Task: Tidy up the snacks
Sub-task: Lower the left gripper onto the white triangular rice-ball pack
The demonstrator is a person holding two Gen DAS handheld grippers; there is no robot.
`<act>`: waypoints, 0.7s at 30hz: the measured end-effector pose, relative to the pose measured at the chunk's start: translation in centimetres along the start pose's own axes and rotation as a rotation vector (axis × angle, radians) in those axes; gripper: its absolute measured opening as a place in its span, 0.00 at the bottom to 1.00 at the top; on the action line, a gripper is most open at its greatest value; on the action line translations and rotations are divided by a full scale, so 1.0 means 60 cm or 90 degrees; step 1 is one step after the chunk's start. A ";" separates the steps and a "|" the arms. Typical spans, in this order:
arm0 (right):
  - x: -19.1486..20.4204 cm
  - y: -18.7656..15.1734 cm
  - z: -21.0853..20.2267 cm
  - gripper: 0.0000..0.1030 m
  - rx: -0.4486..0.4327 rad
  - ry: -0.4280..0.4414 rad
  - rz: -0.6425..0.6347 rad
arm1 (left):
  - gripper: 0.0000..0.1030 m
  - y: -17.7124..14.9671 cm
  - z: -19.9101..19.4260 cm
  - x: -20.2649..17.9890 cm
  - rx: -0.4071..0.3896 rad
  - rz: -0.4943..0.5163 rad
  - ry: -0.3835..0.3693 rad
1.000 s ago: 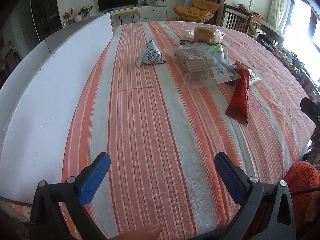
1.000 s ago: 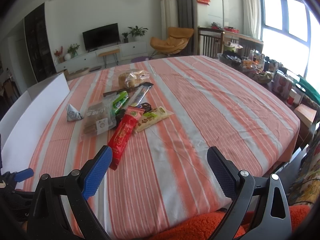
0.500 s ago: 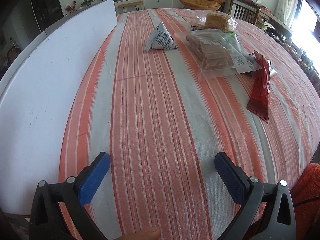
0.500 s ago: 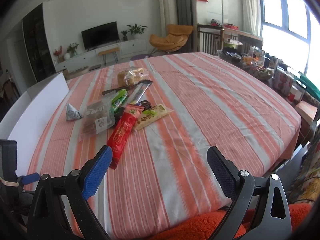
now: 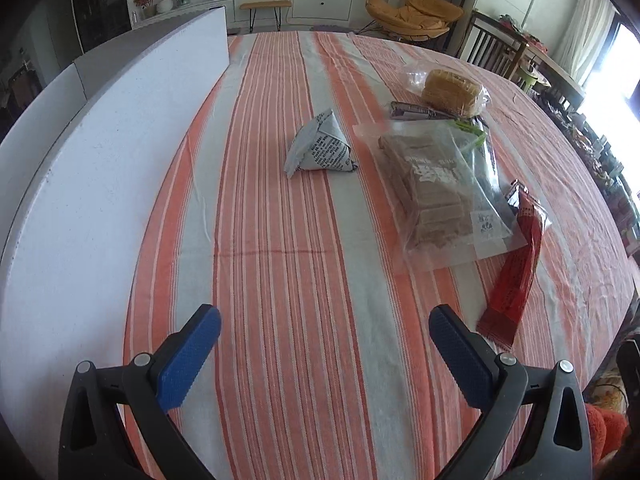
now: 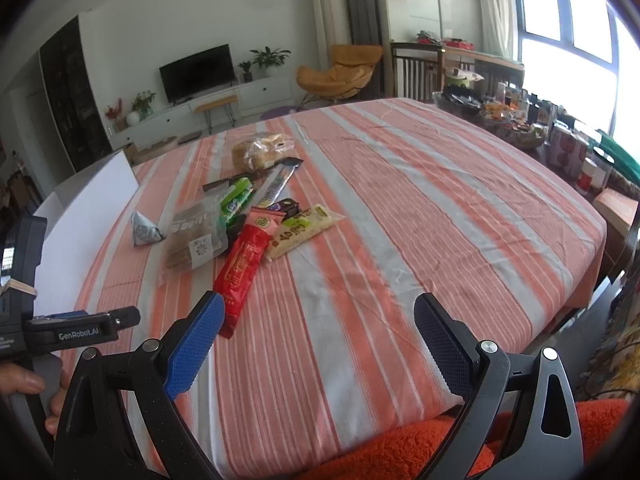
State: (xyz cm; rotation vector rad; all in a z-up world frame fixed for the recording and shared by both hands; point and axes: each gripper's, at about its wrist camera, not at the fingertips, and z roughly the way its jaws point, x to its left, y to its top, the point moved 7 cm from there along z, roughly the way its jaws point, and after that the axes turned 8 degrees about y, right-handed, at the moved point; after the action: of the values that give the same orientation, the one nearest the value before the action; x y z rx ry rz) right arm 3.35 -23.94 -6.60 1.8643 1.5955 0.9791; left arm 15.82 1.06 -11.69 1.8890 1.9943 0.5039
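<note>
Nothing looks sorted yet: your left gripper (image 5: 324,336) and right gripper (image 6: 318,320) both hang spread wide and empty over the striped cloth (image 5: 280,280). The snacks lie in one loose heap mid-table, with the red pack (image 6: 242,266) nearest you, the biscuit bag (image 5: 434,192) overlapping it, and the bread (image 5: 452,88) at the far end. The triangle pack (image 5: 320,148) sits just apart toward the white board (image 5: 100,160) (no bin or tray shows), so every item is left to place.
</note>
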 end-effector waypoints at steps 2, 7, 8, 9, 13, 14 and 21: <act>0.000 0.000 0.000 0.95 0.000 0.001 0.001 | 0.99 0.053 0.008 0.006 -0.024 -0.030 -0.003; -0.003 0.000 0.003 0.95 0.005 0.004 0.007 | 0.83 0.136 0.079 0.002 -0.033 -0.029 0.026; -0.004 0.000 0.003 0.95 0.006 0.006 0.009 | 0.79 0.142 0.097 0.000 -0.026 -0.026 0.029; -0.005 0.000 0.003 0.95 0.006 0.007 0.011 | 0.77 0.146 0.115 -0.001 -0.019 -0.024 0.031; -0.010 -0.001 0.006 0.95 0.012 0.013 0.022 | 0.46 0.156 0.129 -0.008 -0.056 0.019 0.042; -0.011 -0.001 0.006 0.95 0.013 0.014 0.025 | 0.46 0.154 0.125 -0.006 -0.062 0.019 0.039; -0.021 -0.003 0.011 0.95 0.023 0.027 0.052 | 0.45 0.049 0.047 -0.012 -0.041 0.094 -0.045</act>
State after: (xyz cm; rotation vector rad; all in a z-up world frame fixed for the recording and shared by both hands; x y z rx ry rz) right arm 3.68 -25.06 -7.41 1.9588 1.5812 1.0378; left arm 19.81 0.53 -12.77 1.9956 1.7808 0.5263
